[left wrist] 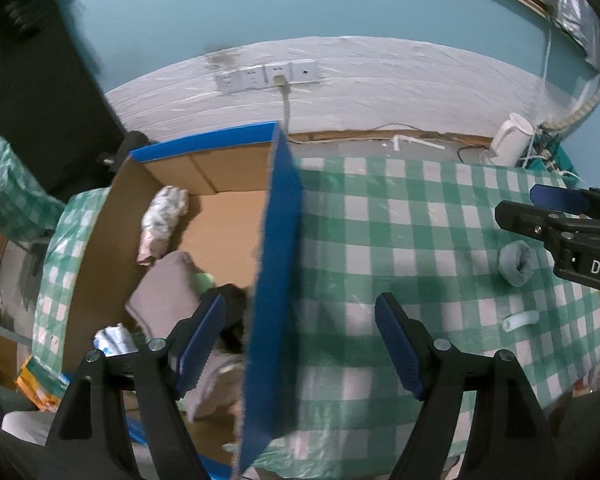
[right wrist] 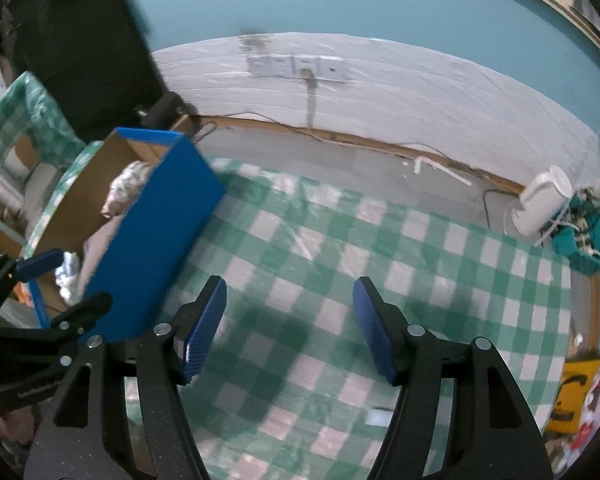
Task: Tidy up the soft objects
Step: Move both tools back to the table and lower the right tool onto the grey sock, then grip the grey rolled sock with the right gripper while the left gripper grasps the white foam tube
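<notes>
Showing 1 blue box [left wrist: 278, 264], 1 grey sock roll [left wrist: 516, 263] on cloth, 2 open grippers.

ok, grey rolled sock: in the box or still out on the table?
Out. The grey rolled sock lies on the checked tablecloth, right of the blue box, whose inside already holds other soft items.

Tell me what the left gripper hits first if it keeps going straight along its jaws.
Probably the box's blue side wall, which stands between the open, empty jaws of the left gripper; depth is hard to judge here.
</notes>
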`<state>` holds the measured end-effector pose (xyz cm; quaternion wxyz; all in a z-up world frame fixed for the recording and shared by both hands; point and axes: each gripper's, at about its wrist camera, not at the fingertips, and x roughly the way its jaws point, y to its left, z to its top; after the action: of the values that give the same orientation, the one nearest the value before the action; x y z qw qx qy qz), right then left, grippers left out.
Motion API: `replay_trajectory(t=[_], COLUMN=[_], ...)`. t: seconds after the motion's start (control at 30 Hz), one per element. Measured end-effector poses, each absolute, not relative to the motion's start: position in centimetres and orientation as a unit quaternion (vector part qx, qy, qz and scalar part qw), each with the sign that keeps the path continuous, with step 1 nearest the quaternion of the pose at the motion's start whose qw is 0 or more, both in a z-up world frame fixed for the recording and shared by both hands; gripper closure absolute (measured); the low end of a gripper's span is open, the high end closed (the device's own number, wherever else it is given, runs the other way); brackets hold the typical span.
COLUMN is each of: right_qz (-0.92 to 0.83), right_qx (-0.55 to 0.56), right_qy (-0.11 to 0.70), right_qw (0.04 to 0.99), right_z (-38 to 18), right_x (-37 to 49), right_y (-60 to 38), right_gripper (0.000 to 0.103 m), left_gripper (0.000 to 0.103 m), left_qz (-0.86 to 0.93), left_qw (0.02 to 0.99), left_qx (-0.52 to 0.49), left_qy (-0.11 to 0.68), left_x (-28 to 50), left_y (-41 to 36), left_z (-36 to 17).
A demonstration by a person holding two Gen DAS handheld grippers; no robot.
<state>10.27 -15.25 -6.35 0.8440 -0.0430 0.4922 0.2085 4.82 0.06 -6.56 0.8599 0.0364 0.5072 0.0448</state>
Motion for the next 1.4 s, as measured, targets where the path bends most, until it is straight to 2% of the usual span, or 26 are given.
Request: replay_trajectory(t=[0.53,1.3,1.33,1.4], right_qz=[0.121,0.063,0.064,0.075], right_qx=[-0.014,-0.028,-0.025,-0.016], right_qy=[0.551,0.598,0.597,0.6], right_qw=[0.826,0.799,0.799,0.796], right_z=[-13.1,-20.5,-20.6,-20.8], right_x=[11.6,13.5,13.6,13.8], right_y=[-23.9,-26.3,-26.4,-26.5], right_gripper=[0.037,0.037,0.038,0.06], left_gripper=[0.024,0.024,0.024,0.024], left_qz=[-0.008,-0.048,-0.05,-0.055], left_qw=[0.844,0.819,0.819,0.819], left_qx=[0.061,0.064,0.065,0.068], left_qy=[0.533,0.568,0.568,0.567], left_x=[8.4,12.5,12.5,12.5], left_y=[-7.0,-10.9,-10.9,-11.2], left_z=[-10.4,-16.3,-16.3,-16.3])
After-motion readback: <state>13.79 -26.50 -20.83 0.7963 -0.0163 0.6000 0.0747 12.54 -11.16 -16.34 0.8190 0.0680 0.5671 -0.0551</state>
